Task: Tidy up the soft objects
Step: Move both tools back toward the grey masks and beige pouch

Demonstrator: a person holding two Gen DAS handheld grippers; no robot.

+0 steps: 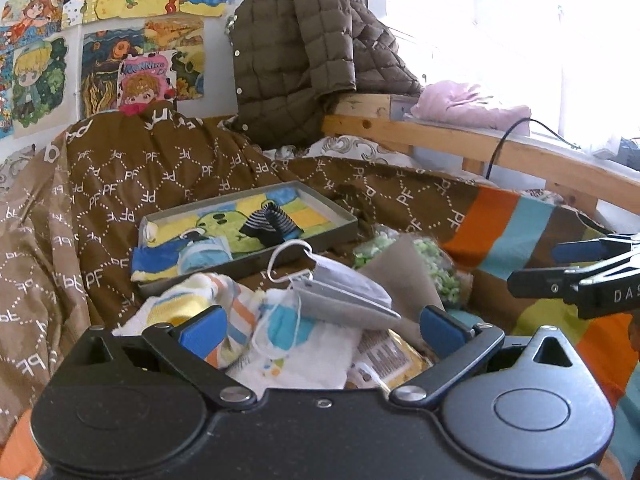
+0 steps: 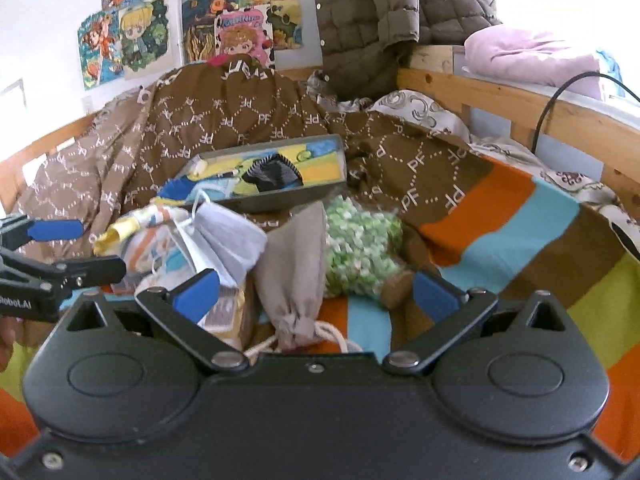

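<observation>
Left wrist: our left gripper point(image 1: 320, 330) wide open, holding nothing, over the grey mask point(image 1: 344, 288) and towel point(image 1: 256, 336) below the tray point(image 1: 248, 236) on the bedspread point(image 1: 520, 232).
Right wrist: right gripper point(image 2: 318, 290) wide open, empty, above the grey pouch point(image 2: 296, 268).

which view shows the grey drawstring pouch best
The right wrist view: the grey drawstring pouch lies whole just ahead of the open fingers, gathered neck and white cord visible. The left wrist view shows only a folded part of it, partly behind the face mask.
</observation>
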